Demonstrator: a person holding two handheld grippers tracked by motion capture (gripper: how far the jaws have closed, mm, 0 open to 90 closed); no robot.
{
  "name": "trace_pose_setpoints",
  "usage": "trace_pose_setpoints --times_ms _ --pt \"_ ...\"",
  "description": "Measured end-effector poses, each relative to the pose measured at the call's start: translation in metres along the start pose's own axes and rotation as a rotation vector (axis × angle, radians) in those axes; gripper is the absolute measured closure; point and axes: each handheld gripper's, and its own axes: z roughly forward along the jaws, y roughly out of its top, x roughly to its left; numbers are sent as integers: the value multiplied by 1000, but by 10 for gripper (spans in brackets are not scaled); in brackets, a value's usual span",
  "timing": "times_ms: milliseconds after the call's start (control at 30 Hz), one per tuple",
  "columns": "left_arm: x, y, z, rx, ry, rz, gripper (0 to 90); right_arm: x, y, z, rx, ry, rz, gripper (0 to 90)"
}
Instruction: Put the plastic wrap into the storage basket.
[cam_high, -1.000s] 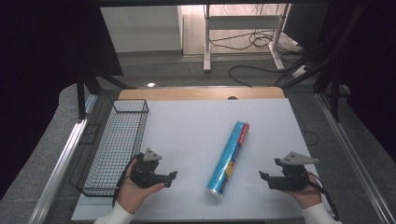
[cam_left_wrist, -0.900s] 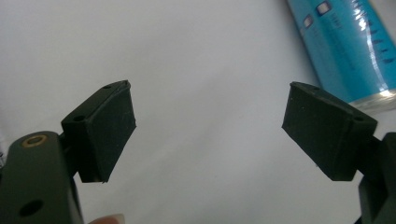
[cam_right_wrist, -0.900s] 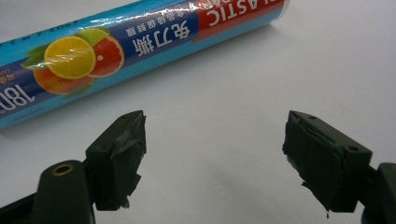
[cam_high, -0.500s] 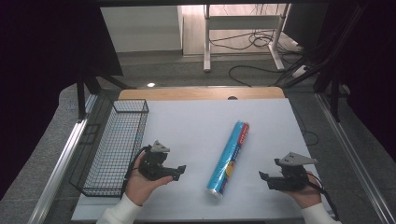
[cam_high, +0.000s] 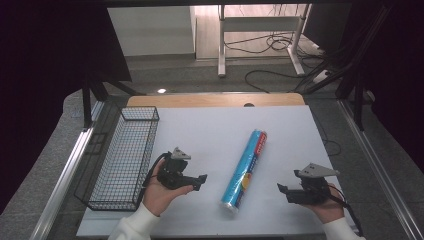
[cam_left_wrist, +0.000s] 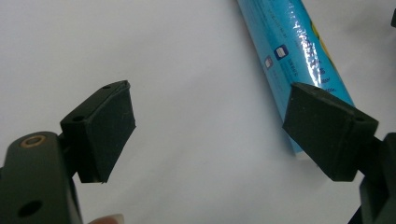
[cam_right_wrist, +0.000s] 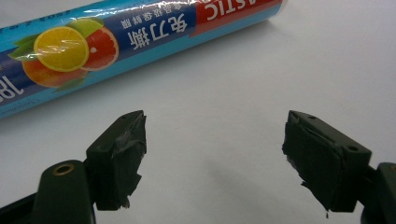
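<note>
blue roll (cam_high: 244, 170) on table | left gripper (cam_high: 202, 179), right gripper (cam_high: 281, 189) spread, seemingly empty

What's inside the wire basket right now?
The wire basket looks empty: only the dark surface shows through its mesh. The blue roll lies outside it on the white table. The left hand covers nothing inside.

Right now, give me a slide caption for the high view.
Two hand-held claws, left and right, open beside a blue plastic-wrap roll on a white table; wire basket at left.
</note>
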Motion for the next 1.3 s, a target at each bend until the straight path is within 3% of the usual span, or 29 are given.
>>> trace_pose_setpoints --times_ms 600,933,1300 --pt "-15 26 25 26 -37 24 166 0 -1 2 11 -17 -11 217" --pt "-22 39 35 8 -75 5 169 0 -1 2 12 -22 -18 217" --pt "-30 51 49 22 -96 -8 169 -1 -1 3 17 -24 -16 218"
